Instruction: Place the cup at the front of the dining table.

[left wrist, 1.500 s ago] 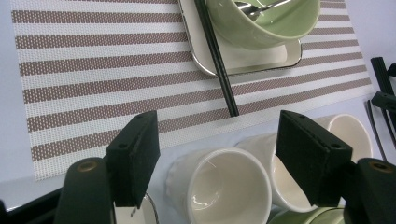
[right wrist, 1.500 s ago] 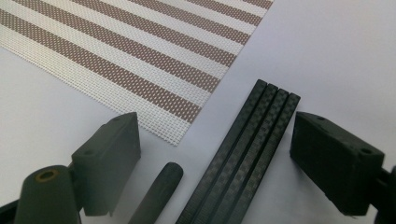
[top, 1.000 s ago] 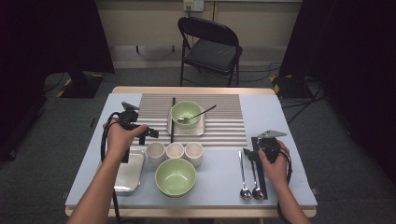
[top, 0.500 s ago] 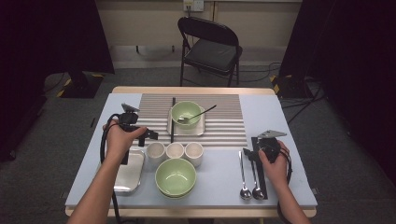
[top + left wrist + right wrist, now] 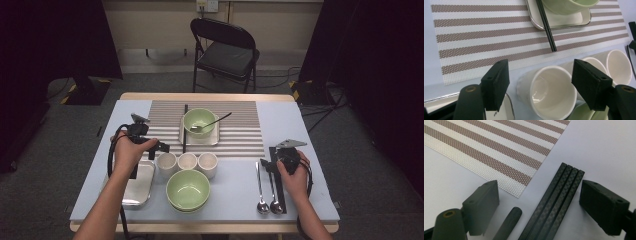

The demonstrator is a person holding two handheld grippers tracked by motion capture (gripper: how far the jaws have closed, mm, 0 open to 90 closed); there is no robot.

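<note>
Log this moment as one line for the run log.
left gripper: open, fingers astride the nearest white cup, not touching | right gripper: open over black chopsticks | both hands: holding position

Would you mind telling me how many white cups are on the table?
3, in a row just in front of the striped mat: the left cup sits between the open jaws of the left gripper, then the middle cup and the right cup.

- We see table (image 5: 300,125) lit evenly from overhead; room edges left/right near black.
- Gripper views sharp mid-frame, jaws at bottom slightly soft; shadows faint, no glare.
</note>
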